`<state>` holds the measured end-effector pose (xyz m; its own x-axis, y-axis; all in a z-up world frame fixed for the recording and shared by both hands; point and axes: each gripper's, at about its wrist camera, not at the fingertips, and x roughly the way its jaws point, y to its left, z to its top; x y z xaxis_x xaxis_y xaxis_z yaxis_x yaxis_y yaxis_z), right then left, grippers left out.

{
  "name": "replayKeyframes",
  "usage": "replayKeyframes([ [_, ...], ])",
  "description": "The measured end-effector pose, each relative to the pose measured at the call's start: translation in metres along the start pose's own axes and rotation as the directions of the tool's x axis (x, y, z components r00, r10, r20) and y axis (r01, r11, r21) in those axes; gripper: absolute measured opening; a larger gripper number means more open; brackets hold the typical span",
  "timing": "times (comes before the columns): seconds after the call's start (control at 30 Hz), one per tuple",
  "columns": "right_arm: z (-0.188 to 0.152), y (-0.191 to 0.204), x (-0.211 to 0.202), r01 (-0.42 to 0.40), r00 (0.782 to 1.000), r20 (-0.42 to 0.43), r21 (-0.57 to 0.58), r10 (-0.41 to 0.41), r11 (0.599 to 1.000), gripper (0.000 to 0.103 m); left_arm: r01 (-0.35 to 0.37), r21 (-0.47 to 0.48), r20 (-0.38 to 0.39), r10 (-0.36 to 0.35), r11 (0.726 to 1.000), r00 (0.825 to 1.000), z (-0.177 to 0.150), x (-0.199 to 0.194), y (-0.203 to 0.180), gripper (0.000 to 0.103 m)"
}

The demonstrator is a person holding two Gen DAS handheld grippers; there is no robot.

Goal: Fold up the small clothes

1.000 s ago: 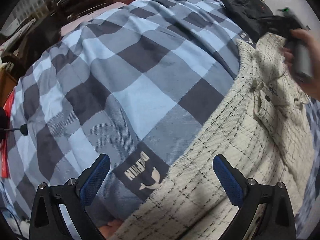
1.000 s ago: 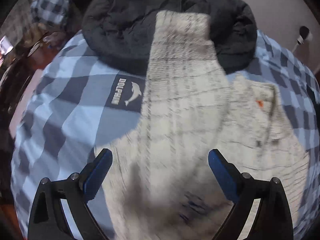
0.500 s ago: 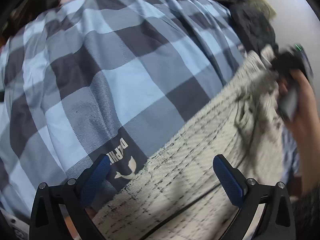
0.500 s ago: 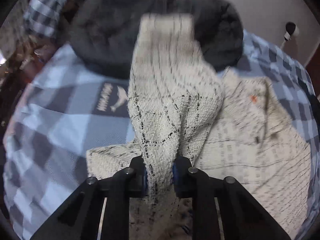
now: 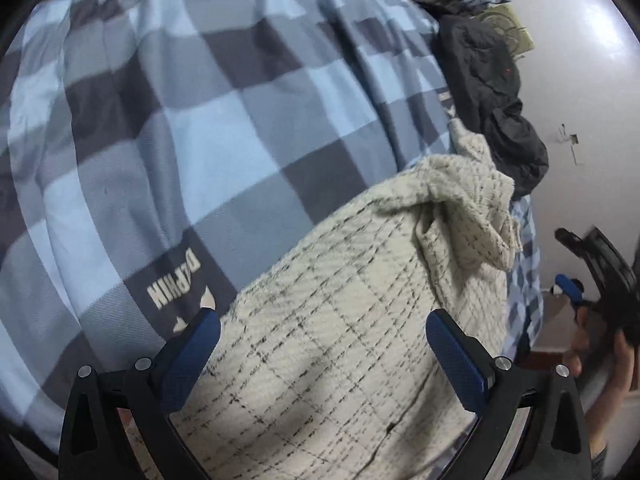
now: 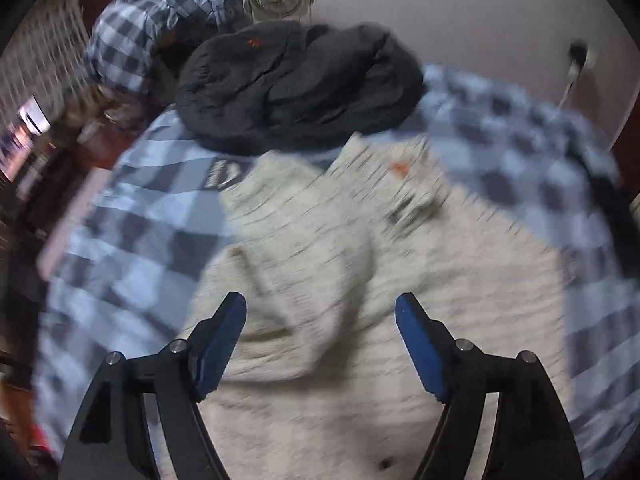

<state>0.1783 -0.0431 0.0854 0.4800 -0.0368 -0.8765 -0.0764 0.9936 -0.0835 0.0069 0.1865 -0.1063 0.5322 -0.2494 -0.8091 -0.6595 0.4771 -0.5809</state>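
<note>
Cream tweed top spread out on the checked bedspread, both grippers off it

The cream garment (image 5: 352, 340) fills the lower middle of the left wrist view, its sleeve bunched at centre right. The left gripper (image 5: 322, 354) hangs wide open over it, gripping nothing. The right gripper (image 6: 320, 344) is opening, nothing between its jaws, though that frame's blurry. Blue checked bedspread (image 5: 180, 120) underneath, dark jacket (image 6: 296, 84) at the top.

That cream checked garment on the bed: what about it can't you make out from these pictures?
- Cream checked garment, left wrist view: near end cut off by the frame's bottom edge.
- Same garment, right wrist view: weave and orange mark smeared by motion blur.
- Far sleeve: bunched, hiding its end.
</note>
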Motion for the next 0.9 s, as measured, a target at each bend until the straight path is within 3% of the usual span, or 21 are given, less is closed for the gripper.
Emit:
replayKeyframes([
  [0.17,0.045,0.045,0.046,0.118,0.993,0.014,-0.091,-0.117,0.989,0.074,-0.031,-0.010,0.012,0.031,0.999,0.999,0.007,0.006,0.001,0.103],
  [0.27,0.060,0.079,0.094,0.148,0.986,-0.044,-0.189,-0.159,0.971,0.074,-0.043,-0.030,0.013,0.043,0.999,0.999,0.008,0.009,0.006,0.103],
  [0.37,0.057,0.113,0.142,0.195,0.962,-0.118,-0.327,-0.245,0.925,0.074,-0.053,-0.033,0.026,0.054,0.998,0.998,0.008,0.008,0.008,0.103],
  [0.47,0.042,0.136,0.179,0.327,0.919,-0.050,-0.463,-0.392,0.824,0.074,-0.058,-0.023,0.023,0.058,0.998,0.998,0.008,0.011,0.006,0.103],
  [0.5,0.036,0.135,0.192,0.366,0.894,-0.053,-0.485,-0.445,0.794,0.064,-0.058,-0.019,0.017,0.058,0.998,0.998,0.008,0.013,0.005,0.103],
  [0.53,0.032,0.130,0.204,0.373,0.877,-0.092,-0.487,-0.471,0.790,0.049,-0.059,-0.014,0.009,0.059,0.998,0.998,0.007,0.015,0.004,0.103],
  [0.57,0.029,0.122,0.215,0.376,0.859,-0.144,-0.475,-0.492,0.796,0.015,-0.060,-0.009,-0.004,0.060,0.998,0.998,0.006,0.018,0.003,0.103],
  [0.6,0.030,0.113,0.218,0.374,0.855,-0.180,-0.437,-0.486,0.818,0.010,-0.059,-0.006,-0.012,0.059,0.998,0.998,0.005,0.019,0.003,0.103],
  [0.73,0.059,0.102,0.173,0.320,0.920,-0.147,-0.254,-0.364,0.913,0.004,-0.059,0.000,-0.013,0.059,0.998,0.998,0.003,0.019,0.002,0.103],
  [0.83,0.103,0.107,0.097,0.170,0.985,-0.002,-0.109,-0.171,0.979,0.004,-0.043,-0.011,-0.009,0.043,0.999,0.999,0.003,0.016,0.004,0.103],
  [0.9,0.131,0.109,0.043,0.088,0.993,0.083,-0.032,-0.085,0.996,0.004,-0.032,-0.026,-0.019,0.031,0.999,0.999,0.006,0.016,0.007,0.103],
])
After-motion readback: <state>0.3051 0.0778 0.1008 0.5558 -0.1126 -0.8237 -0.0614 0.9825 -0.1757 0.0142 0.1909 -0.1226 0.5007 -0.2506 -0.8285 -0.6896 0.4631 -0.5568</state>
